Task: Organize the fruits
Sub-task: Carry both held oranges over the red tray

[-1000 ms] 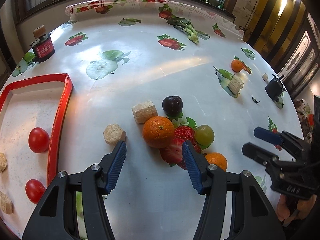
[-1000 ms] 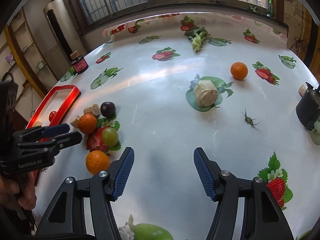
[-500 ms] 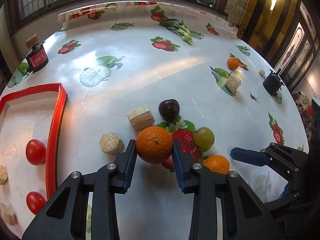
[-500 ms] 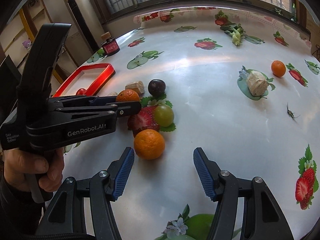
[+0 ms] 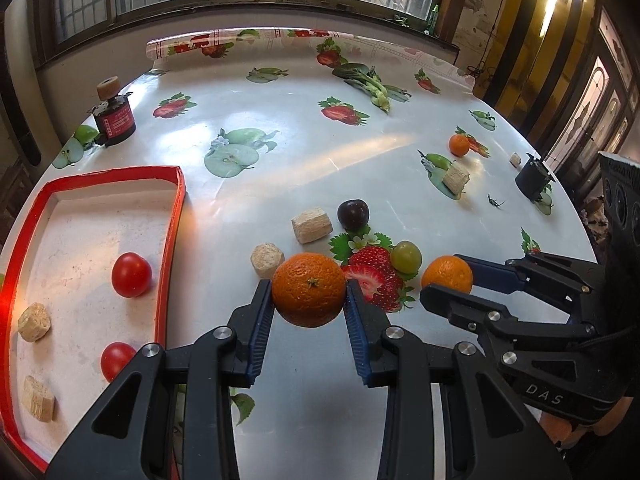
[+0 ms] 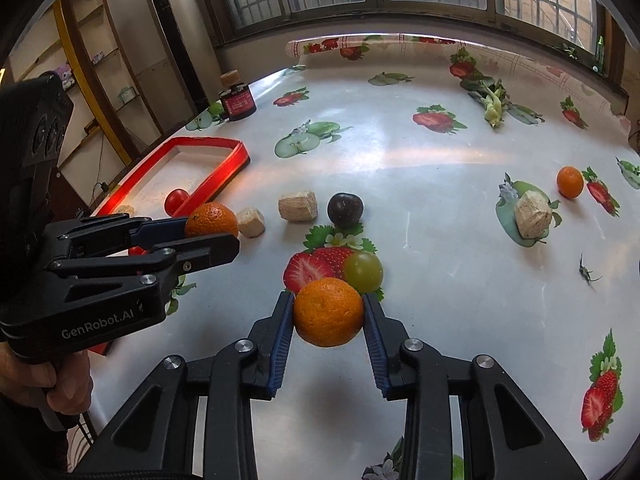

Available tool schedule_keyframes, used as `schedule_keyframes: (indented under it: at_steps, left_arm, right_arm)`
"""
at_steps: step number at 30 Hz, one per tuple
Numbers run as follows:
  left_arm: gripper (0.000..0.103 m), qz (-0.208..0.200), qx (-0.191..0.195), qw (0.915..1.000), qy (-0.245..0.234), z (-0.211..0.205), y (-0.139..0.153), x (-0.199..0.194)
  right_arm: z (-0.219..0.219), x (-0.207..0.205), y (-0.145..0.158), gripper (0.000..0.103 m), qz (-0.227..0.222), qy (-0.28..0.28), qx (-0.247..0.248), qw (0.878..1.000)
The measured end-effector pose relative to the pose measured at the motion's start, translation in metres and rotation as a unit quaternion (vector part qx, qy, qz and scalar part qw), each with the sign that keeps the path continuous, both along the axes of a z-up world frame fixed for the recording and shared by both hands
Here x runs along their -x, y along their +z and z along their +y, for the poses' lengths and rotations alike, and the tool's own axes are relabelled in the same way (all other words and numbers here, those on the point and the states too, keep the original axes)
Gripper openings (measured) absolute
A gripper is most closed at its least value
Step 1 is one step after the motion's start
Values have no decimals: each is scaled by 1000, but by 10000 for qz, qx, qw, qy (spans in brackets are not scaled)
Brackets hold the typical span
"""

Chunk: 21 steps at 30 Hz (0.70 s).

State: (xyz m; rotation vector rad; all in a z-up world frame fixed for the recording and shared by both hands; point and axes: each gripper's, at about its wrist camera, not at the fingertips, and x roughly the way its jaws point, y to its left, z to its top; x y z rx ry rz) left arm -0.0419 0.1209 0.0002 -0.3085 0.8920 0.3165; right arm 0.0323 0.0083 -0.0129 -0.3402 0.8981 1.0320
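Left wrist view: your left gripper point(image 5: 308, 300) has its jaws clamped on a large orange point(image 5: 308, 289), one blue pad on each flank, stem scar facing the camera. Whether the fruit is clear of the tablecloth point(image 5: 304, 152) cannot be told from this angle. Right wrist view: your right gripper point(image 6: 328, 316) grips a second orange point(image 6: 328, 311) the same way, just near of the green grape point(image 6: 363, 271); a shadow below it suggests it is slightly raised, but treat that as a judgement. Step in hand, as judged: both pick-ups are made and the carry to the red tray point(image 5: 172, 216) comes next. The tray sits at the left, already holding two tomatoes point(image 5: 131, 274) and some beige blocks point(image 5: 34, 322). Still loose on the cloth: the grape, a dark plum point(image 5: 352, 214) beyond it, two beige blocks point(image 5: 311, 225) near the plum, and a small orange point(image 5: 459, 145) far right beside another block. For the next move, lift both oranges straight up to clear the tray's raised rim, take the left one over first since it is nearer, and set it on bare tray floor away from the tomatoes. Hold the right gripper back so the two tools, now close side by side, do not collide. Release gently; round fruit is likely to roll.
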Motion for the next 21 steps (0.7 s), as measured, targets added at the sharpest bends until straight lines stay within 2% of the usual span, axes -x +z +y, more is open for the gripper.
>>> schedule_keyframes:
  at_steps: [7,21]
  left_arm:
    - [33,-76,-78,9999,120,5,9,19]
    - [33,-140,-169,9982,550,37,18,57]
  right_arm:
    - [12,9,22,35,-170,115,-181,9996]
    - [55,33,43,35,-317,511,-324,9977]
